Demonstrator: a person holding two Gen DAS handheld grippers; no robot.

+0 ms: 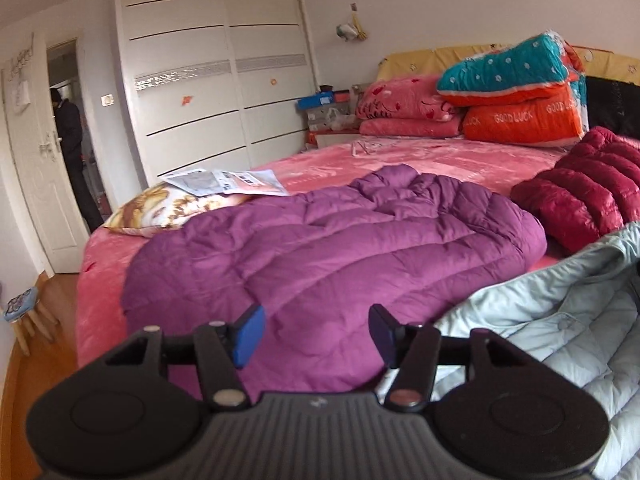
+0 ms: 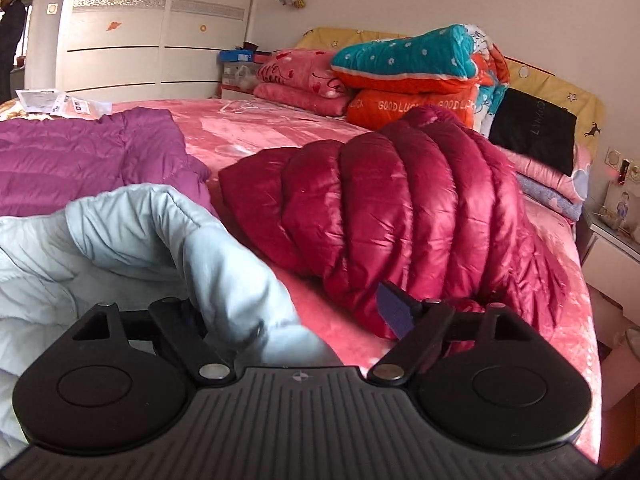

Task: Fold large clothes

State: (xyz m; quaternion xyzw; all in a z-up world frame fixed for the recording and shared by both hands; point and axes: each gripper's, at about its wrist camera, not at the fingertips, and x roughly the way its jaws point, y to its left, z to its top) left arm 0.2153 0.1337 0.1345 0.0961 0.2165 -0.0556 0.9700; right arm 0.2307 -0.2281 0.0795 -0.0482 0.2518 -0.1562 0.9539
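Observation:
A purple padded coat (image 1: 340,248) lies spread on the pink bed (image 1: 440,156); it also shows at the left of the right wrist view (image 2: 92,152). A light blue padded coat (image 1: 560,340) lies at the near right, bunched up in the right wrist view (image 2: 168,240). A dark red padded coat (image 2: 400,208) is heaped right of them (image 1: 580,196). My left gripper (image 1: 316,336) is open and empty above the purple coat's near edge. My right gripper (image 2: 296,312) is open, with a fold of the light blue coat between its fingers, hiding the left one.
Folded quilts (image 2: 420,76) and pillows (image 1: 404,108) are stacked at the headboard. A patterned cushion (image 1: 160,208) with papers (image 1: 228,182) lies at the bed's far left. A wardrobe (image 1: 212,68), an open door with a person (image 1: 70,148), a stool (image 1: 24,312) and a nightstand (image 2: 612,240) surround the bed.

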